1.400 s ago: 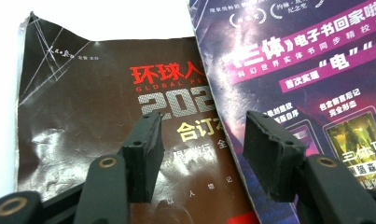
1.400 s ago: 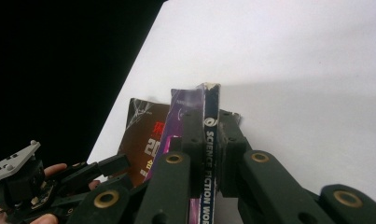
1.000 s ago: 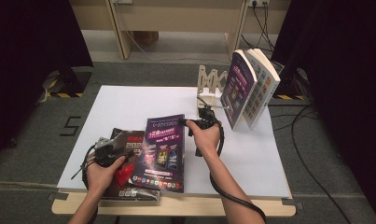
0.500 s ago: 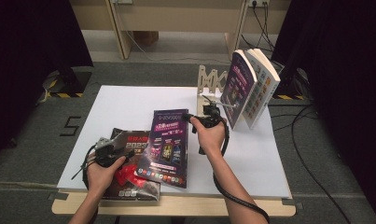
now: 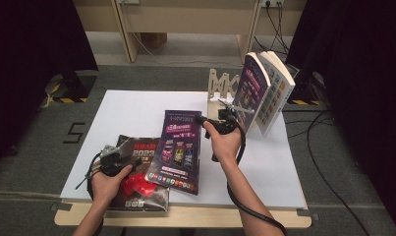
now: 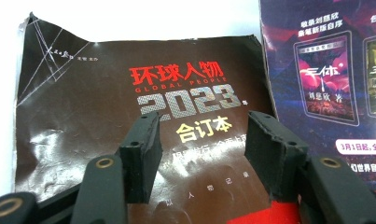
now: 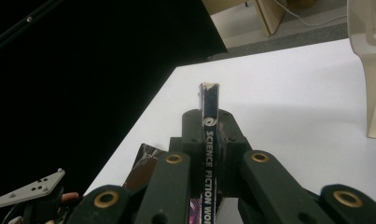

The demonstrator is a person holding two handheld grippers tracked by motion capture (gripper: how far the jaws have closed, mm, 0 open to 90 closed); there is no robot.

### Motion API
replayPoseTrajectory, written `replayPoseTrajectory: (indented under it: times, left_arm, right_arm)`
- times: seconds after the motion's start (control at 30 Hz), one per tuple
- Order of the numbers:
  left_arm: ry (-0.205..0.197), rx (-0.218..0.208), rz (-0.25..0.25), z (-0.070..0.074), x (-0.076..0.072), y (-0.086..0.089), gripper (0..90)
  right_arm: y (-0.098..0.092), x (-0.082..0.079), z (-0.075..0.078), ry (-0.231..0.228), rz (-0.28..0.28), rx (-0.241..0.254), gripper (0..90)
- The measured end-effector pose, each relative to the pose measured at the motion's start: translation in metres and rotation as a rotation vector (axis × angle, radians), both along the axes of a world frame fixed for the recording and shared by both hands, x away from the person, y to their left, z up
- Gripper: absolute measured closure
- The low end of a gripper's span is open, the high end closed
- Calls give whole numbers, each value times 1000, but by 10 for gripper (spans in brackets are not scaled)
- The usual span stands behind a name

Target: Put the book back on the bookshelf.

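Note:
A purple magazine [image 5: 178, 147] is tilted up off the white table [image 5: 131, 108], its right edge raised. My right gripper [image 5: 206, 122] is shut on that edge; in the right gripper view the pads of my right gripper [image 7: 209, 126] pinch the spine [image 7: 209, 95], which stands upright between them. A creased brown magazine [image 5: 139, 147] lies flat at the front left, partly under the purple one. My left gripper [image 5: 129, 160] hovers over it, open. In the left gripper view its tips [image 6: 202, 135] frame the brown cover [image 6: 83, 102] with nothing between them, and the purple magazine [image 6: 325, 70] lies to the right.
A pale wooden rack [image 5: 222, 86] stands at the table's back right with two books [image 5: 264, 91] leaning upright in it. The rack's end [image 7: 370, 70] is near in the right gripper view. Dark curtains flank the table and cables lie on the floor at the right.
My right gripper has risen and shifted right with the purple magazine, tilting its gripped edge higher off the table. The left gripper has stayed over the brown magazine.

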State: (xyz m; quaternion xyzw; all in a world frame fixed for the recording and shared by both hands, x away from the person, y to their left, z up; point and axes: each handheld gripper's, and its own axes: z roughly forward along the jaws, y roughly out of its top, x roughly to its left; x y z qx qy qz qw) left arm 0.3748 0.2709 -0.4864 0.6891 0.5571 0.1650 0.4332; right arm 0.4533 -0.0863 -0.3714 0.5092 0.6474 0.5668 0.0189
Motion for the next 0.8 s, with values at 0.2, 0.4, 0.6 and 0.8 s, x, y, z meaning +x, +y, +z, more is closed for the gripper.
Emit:
replayPoseTrajectory:
  times: [0.2,0.4,0.6,0.8]
  left_arm:
    - [1,4,-5,0,0,0,447]
    - [2,4,-4,0,0,0,447]
    - [1,5,-10,-1,0,-1,446]
    - [0,5,-9,-1,0,-1,446]
  right_arm:
    - [-4,-3,6,-35,-11,5,850]
    - [-10,-7,13,-70,-30,6,850]
    - [-17,-9,18,-84,-47,20,849]
    - [-23,-11,23,-107,-60,22,849]
